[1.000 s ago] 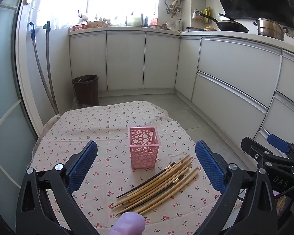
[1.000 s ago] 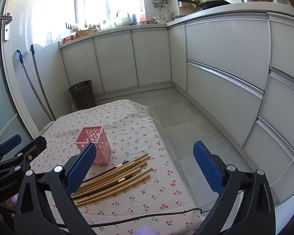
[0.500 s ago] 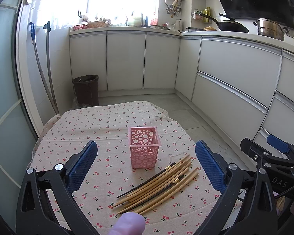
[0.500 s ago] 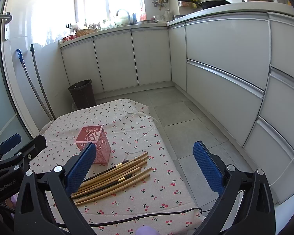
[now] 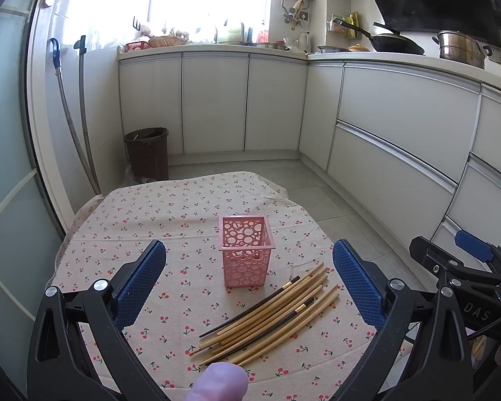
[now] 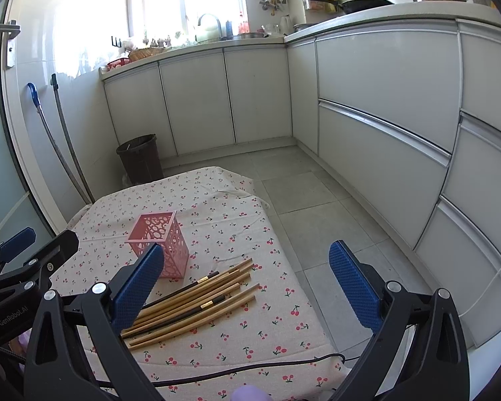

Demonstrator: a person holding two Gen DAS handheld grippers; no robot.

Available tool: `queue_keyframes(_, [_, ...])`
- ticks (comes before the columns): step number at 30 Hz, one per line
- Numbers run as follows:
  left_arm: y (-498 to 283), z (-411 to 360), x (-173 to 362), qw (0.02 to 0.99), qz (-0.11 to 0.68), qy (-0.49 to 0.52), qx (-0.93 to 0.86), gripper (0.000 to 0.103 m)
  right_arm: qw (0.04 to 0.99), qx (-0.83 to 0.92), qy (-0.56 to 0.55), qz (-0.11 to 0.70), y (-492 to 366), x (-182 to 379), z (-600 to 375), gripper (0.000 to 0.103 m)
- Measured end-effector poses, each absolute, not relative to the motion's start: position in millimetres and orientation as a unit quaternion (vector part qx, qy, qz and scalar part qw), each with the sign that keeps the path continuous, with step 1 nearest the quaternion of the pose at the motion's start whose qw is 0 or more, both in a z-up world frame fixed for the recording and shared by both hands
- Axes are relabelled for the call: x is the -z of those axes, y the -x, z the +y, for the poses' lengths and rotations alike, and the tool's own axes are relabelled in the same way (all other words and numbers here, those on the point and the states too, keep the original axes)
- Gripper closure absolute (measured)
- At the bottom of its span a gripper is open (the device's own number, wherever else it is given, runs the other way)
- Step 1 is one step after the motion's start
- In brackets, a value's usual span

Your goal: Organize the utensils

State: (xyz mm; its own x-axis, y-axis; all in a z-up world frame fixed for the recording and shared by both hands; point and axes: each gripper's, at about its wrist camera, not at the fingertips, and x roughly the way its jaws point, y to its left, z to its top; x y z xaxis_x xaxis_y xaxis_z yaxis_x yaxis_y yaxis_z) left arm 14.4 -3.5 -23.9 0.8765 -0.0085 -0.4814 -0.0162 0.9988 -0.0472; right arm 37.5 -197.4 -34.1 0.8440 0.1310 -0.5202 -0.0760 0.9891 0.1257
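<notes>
A pink perforated holder (image 5: 245, 250) stands upright and empty on the cherry-print tablecloth (image 5: 170, 220); it also shows in the right wrist view (image 6: 158, 242). Several wooden and dark chopsticks (image 5: 267, 317) lie in a loose bundle on the cloth just right of and nearer than the holder, also in the right wrist view (image 6: 190, 304). My left gripper (image 5: 248, 280) is open and empty, held above the near side of the table. My right gripper (image 6: 247, 280) is open and empty, above the table's right edge. Each gripper shows at the side of the other's view.
A black cable (image 6: 250, 369) runs along the table's near edge. A dark waste bin (image 5: 147, 153) stands on the floor beyond the table. White cabinets (image 5: 400, 127) line the back and right. Two hoses (image 5: 73, 117) lean at the left wall.
</notes>
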Motion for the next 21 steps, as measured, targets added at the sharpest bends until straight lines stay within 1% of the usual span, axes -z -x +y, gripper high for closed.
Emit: queue_keyframes(21, [-17.4, -2.0, 27.5, 0.967, 0.255, 0.023, -0.004, 0.007, 0.957, -0.053, -0.051, 0.281, -38.8, 36.5, -197.5, 0.007])
